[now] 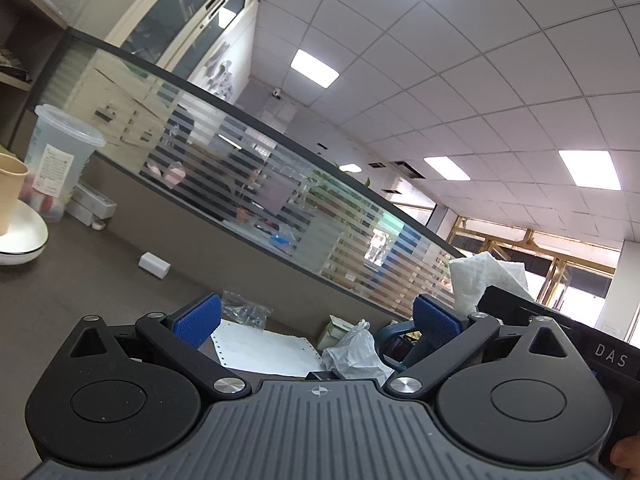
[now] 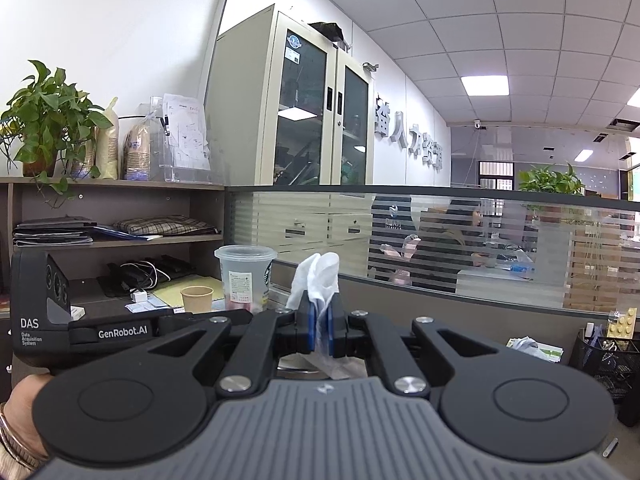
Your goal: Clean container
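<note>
The clear plastic container (image 2: 245, 278), a lidded cup with a printed label, stands upright on the dark tabletop (image 1: 100, 276) at the far left, close to the base of the striped glass partition (image 2: 500, 248). Just in front of it sits a tan paper cup (image 2: 197, 298), which in the left wrist view rests on a white dish (image 1: 24, 236) with a dark rim. The right tongs (image 2: 319, 330) are pinched tight on a white tissue (image 2: 316, 280), whose crumpled top sticks up above the blue pads while its lower end hangs down between them. The left tongs (image 1: 318, 322) are spread wide with nothing between their blue pads (image 1: 198, 320), raised and tilted above the tabletop. Beyond them lie a sheet of perforated paper (image 1: 260, 350), a crumpled plastic bag (image 1: 354, 354) and a small white box (image 1: 154, 265) near the partition. In the left wrist view the tissue shows at the right edge, above the body of the other tool. A black mesh basket (image 2: 608, 354) stands at the far right.
</note>
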